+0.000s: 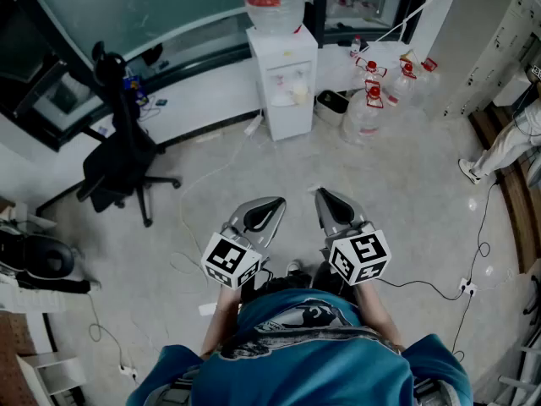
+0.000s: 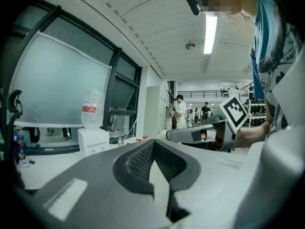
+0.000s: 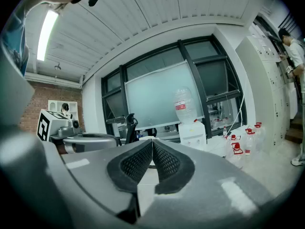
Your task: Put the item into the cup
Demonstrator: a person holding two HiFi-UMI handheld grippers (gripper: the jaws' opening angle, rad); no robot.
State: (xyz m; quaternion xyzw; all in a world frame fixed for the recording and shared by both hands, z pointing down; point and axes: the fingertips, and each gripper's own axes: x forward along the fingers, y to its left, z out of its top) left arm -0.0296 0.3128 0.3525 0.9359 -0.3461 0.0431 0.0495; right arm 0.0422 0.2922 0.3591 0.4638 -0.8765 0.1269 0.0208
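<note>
The grey left gripper (image 1: 275, 202) and grey right gripper (image 1: 322, 192) are both clenched on nothing, their black ribbed pads (image 2: 137, 164) pressed together, held side by side above the pale floor (image 1: 406, 193). Straight ahead of them stands a white water dispenser (image 1: 283, 79) topped by a clear bottle. A black wheeled office chair (image 1: 118, 163) sits beyond the left one. Where the cup and item lie I cannot tell

Water dispenser (image 1: 285, 79), office chair (image 1: 118, 155), bottles (image 1: 380, 91).
</note>
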